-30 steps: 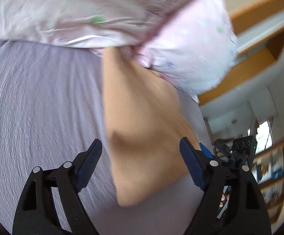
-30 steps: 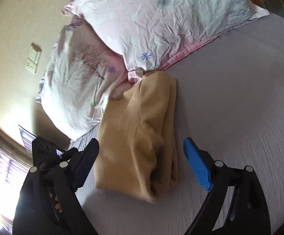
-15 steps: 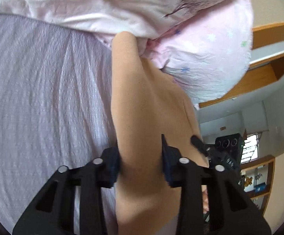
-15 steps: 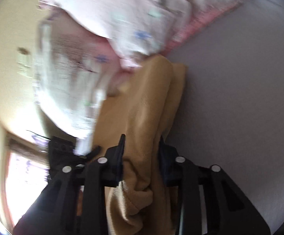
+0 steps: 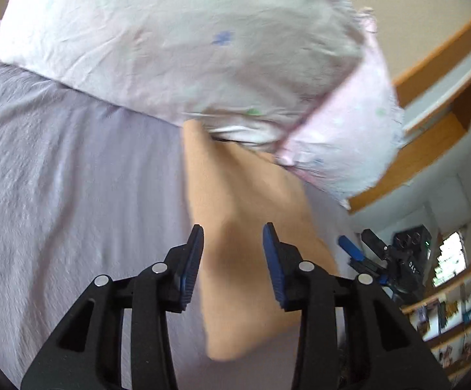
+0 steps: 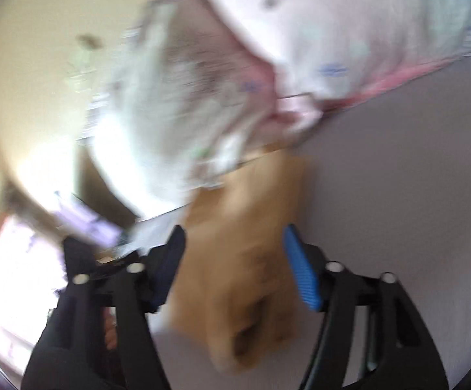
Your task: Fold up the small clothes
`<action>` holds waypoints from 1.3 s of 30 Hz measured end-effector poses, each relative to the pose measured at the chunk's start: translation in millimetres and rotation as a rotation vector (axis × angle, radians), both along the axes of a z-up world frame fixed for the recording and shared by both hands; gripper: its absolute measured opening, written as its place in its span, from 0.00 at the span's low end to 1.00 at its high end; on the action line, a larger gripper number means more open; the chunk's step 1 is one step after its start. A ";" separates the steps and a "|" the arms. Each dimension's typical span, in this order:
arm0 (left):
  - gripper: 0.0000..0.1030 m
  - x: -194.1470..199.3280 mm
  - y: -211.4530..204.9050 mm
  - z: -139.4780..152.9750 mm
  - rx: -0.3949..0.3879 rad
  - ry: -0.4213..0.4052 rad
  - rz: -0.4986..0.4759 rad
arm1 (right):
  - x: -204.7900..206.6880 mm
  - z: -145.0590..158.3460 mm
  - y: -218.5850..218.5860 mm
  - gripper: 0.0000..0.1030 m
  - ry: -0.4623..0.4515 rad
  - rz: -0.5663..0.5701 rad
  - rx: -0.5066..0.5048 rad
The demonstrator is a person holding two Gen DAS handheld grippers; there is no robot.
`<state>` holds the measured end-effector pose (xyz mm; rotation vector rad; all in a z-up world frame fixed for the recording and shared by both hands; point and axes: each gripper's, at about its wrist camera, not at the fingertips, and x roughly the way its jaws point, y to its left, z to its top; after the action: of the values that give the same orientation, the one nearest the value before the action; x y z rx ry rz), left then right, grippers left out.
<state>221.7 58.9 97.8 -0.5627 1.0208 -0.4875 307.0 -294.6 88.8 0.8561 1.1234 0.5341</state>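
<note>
A folded tan garment (image 5: 245, 214) lies on the lilac bed sheet (image 5: 73, 195), its far end tucked against the pillows. My left gripper (image 5: 233, 253) is open, its jaws a moderate gap apart on either side of the garment, and holds nothing. In the blurred right wrist view the same garment (image 6: 245, 260) lies between the jaws of my right gripper (image 6: 234, 260), which is open and not pinching it. The right gripper also shows in the left wrist view (image 5: 352, 250) just beyond the garment.
Two pale pink floral pillows (image 5: 186, 48) lie at the head of the bed, also in the right wrist view (image 6: 333, 32). A wooden frame (image 5: 430, 136) and shelves (image 5: 456, 312) stand to the right. A bright window (image 6: 14, 276) is at the left.
Both grippers were shut on the tan garment half a second ago and have now opened and let it go. Both have drawn back a little; the garment rests by the pillows.
</note>
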 end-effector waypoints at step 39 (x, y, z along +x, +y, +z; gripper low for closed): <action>0.99 -108.3 -58.1 -36.5 0.735 -0.073 -0.184 | -126.0 -6.6 107.0 0.98 -0.029 0.288 -0.790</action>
<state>113.4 0.8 61.3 0.2029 1.0986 -0.2580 181.0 -187.6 82.2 0.0015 1.2980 0.2868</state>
